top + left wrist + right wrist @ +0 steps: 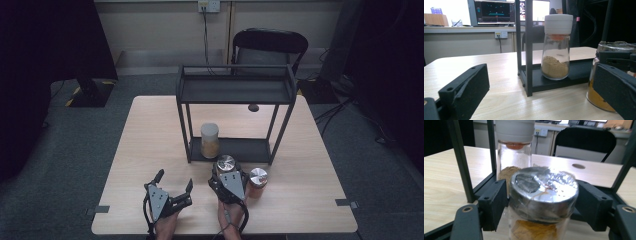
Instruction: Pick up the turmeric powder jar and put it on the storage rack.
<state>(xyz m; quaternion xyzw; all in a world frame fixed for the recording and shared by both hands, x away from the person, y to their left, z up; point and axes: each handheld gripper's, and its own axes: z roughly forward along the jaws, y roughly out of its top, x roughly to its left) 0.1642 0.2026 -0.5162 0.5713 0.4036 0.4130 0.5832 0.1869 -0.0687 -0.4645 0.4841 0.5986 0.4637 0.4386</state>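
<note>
A glass jar with a silver lid (pixel 225 161) and orange powder inside stands on the table just in front of the black rack (pixel 235 90). My right gripper (pixel 227 172) is shut on it, one pad on each side of the lid (pixel 544 192). A second silver-lidded jar (pixel 258 179) stands close to its right. A white-lidded jar (pixel 210 140) of tan powder sits on the rack's bottom shelf, directly behind the gripped jar (pixel 514 150). My left gripper (pixel 174 180) rests near the front edge, open, with nothing between its jaws (pixel 541 82).
The rack's upright posts (pixel 529 50) rise on either side of the white-lidded jar (pixel 556 50). Its top shelf is bare. The wooden table (pixel 150 130) has a small hole (pixel 578 166) behind the rack. A black chair (pixel 270 45) stands beyond the far edge.
</note>
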